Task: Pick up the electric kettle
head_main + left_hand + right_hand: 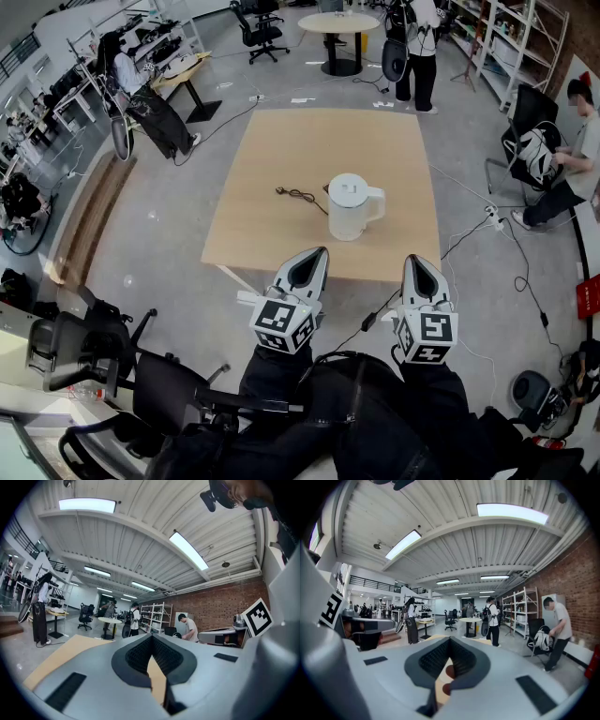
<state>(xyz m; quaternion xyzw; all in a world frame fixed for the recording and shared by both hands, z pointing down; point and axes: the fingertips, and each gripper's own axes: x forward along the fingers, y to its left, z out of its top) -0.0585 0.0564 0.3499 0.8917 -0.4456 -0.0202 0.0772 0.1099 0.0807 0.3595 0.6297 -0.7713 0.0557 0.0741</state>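
Closest in, I have my left gripper [312,265] and right gripper [420,272] both clenched empty, square markers on their cubes. Ahead between them, the white electric kettle [350,208] stands upright on the wooden table [281,141], with a black cord [300,196] at its left.

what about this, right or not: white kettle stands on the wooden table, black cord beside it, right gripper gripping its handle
Wrong on the grip: the head view shows the right gripper shut on nothing, well short of the kettle. The kettle does stand on the wooden table, black cord beside it.
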